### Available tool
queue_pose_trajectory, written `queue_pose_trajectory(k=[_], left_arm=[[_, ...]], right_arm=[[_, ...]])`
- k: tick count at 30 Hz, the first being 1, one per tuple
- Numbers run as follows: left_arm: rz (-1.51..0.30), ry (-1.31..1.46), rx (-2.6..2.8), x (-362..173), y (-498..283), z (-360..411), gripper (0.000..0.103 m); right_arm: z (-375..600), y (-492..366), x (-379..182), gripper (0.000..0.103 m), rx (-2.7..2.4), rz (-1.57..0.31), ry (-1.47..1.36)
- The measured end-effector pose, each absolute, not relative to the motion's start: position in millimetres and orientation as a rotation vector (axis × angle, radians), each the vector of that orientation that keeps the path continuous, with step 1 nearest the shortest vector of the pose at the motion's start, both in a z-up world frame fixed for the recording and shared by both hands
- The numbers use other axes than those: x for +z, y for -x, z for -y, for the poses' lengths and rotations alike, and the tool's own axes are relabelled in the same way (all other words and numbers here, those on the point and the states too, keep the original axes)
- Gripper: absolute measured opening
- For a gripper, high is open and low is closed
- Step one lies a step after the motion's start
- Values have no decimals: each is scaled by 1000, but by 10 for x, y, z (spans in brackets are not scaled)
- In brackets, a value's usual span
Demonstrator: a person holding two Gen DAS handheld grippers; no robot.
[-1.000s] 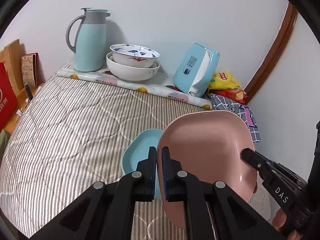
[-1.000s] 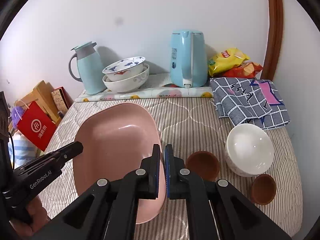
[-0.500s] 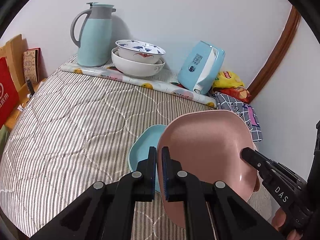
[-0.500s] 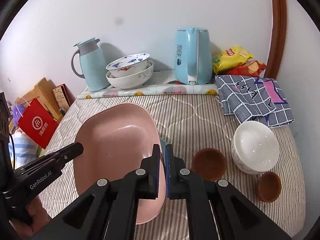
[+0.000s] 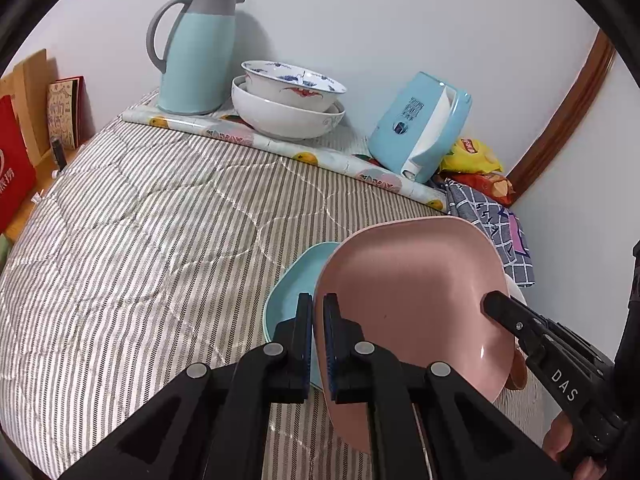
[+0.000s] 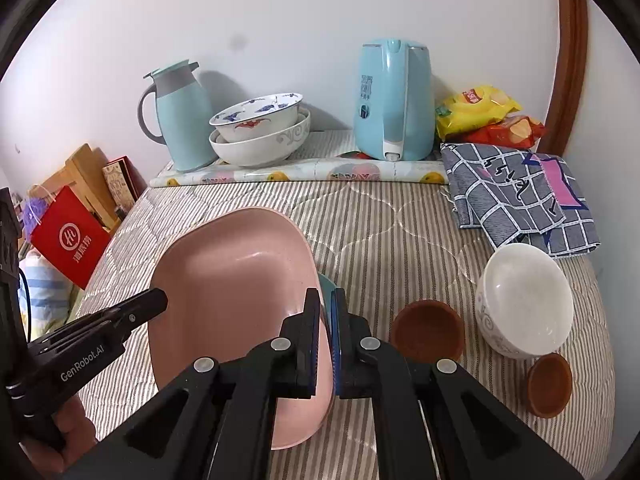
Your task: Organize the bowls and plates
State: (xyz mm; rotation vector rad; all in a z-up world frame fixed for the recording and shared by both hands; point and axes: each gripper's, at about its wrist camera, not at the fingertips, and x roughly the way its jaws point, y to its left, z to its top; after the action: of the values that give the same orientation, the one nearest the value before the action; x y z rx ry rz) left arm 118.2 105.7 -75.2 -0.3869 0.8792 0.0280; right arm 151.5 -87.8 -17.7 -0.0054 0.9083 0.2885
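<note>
Both grippers hold a pink squarish plate (image 5: 416,300) by opposite rims, above a light blue plate (image 5: 294,292) on the striped quilt. My left gripper (image 5: 318,320) is shut on the plate's left rim. My right gripper (image 6: 326,316) is shut on its right rim (image 6: 240,280); the blue plate shows only as a sliver (image 6: 326,284) there. Each gripper shows in the other's view, the right gripper (image 5: 520,320) and the left gripper (image 6: 132,312). A white bowl (image 6: 524,304) and two brown bowls (image 6: 428,330) (image 6: 548,384) sit to the right.
Against the back wall stand a teal thermos (image 6: 180,116), two stacked patterned bowls (image 6: 260,132), a blue kettle (image 6: 394,104) and snack bags (image 6: 480,112). A checked cloth (image 6: 516,196) lies at the right. A red bag (image 6: 68,236) and boards stand off the left edge.
Both grippers and the pink plate have moved a little forward toward the back wall; the far objects look closer. The grips are unchanged.
</note>
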Motion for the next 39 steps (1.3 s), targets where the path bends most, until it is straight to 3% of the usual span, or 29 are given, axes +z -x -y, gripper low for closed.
queue_pose_trajectory(k=[25, 39], left_arm=[[-992, 409, 48, -1250, -1632, -1037, 6], [-986, 417, 63, -1277, -1639, -1173, 7]], right_arm=[[787, -2073, -737, 4, 306, -1026, 69], [770, -1912, -864, 7, 328, -1113, 82]])
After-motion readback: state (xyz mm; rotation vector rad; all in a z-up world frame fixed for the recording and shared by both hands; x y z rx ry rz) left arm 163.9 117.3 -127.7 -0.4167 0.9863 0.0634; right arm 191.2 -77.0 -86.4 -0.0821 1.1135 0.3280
